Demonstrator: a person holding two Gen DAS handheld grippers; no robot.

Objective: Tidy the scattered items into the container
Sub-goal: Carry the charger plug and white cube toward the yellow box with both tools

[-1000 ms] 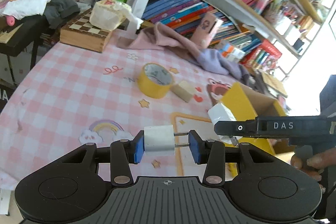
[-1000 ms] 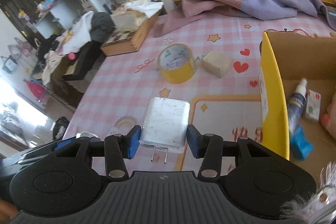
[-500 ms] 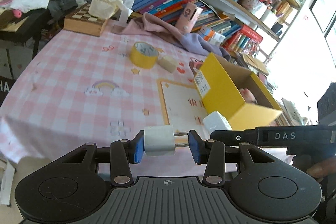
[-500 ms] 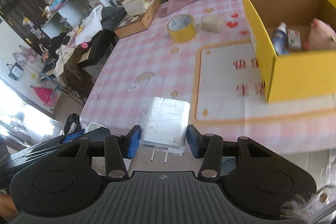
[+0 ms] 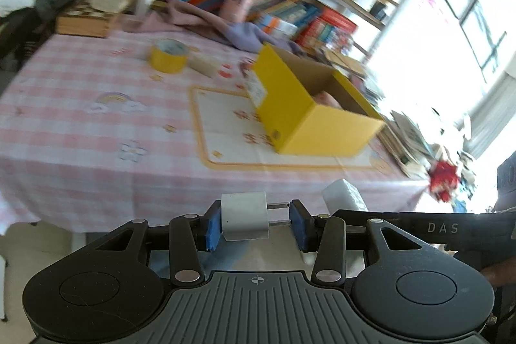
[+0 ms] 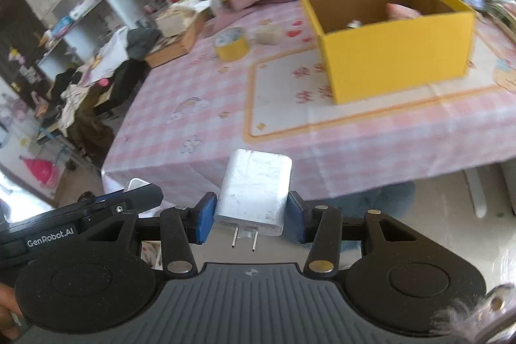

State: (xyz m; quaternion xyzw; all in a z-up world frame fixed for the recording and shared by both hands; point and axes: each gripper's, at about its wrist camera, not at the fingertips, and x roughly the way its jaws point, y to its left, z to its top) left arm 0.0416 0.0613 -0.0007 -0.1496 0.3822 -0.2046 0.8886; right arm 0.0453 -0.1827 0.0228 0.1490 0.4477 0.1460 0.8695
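My left gripper (image 5: 255,223) is shut on a small white plug adapter (image 5: 245,220), its prongs against the right pad. My right gripper (image 6: 251,215) is shut on a larger white charger (image 6: 254,191), prongs pointing back at the camera. Both are held off the table's near edge, well short of the open yellow cardboard box (image 5: 309,115) (image 6: 393,37), which holds a pink toy (image 6: 403,10) and other small items. A yellow tape roll (image 5: 167,55) (image 6: 231,43) and a beige block (image 5: 204,65) (image 6: 270,34) lie on the pink checked tablecloth (image 5: 96,118).
A wooden chess box (image 5: 85,21) with a tissue pack sits at the far left. A purple cloth (image 5: 225,31) lies against the bookshelf behind the table. The right gripper's body (image 5: 429,226) crosses the left wrist view at lower right. Floor shows below the table edge.
Both grippers have pulled back and away from the table with their chargers still held. The box and tape now look farther off, and the table's near edge has come into view.
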